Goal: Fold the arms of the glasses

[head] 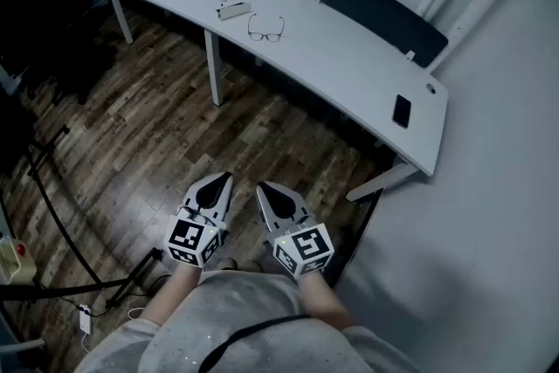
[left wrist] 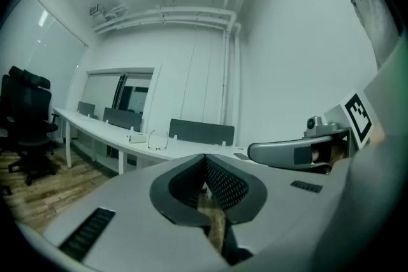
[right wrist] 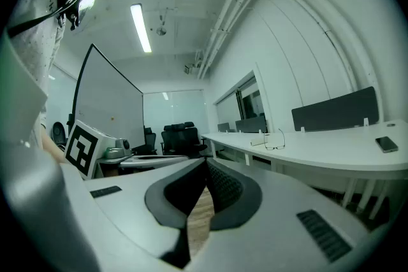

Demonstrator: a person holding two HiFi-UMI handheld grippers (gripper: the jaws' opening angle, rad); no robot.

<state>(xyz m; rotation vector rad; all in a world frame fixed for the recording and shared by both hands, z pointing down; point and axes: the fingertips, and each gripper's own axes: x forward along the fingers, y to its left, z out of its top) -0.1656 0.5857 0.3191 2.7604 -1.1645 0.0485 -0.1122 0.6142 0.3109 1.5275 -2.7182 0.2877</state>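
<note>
A pair of thin-framed glasses (head: 265, 29) stands on the long white curved desk (head: 349, 65), arms unfolded; it also shows far off as glasses (left wrist: 158, 139) and glasses (right wrist: 275, 140). My left gripper (head: 223, 179) and right gripper (head: 263, 188) are held side by side close to the person's body, over the wooden floor, well short of the desk. Both are shut with nothing between the jaws. In the left gripper view the right gripper's body lies at the right; the right gripper view has the left gripper at its left.
A small white box (head: 233, 10) and tiny items lie beside the glasses. A black phone (head: 401, 111) rests near the desk's right end. Dark divider panels (head: 376, 11) line the desk's far side. Cables and a stand (head: 52, 214) cross the floor at left; office chairs (right wrist: 177, 135) stand beyond.
</note>
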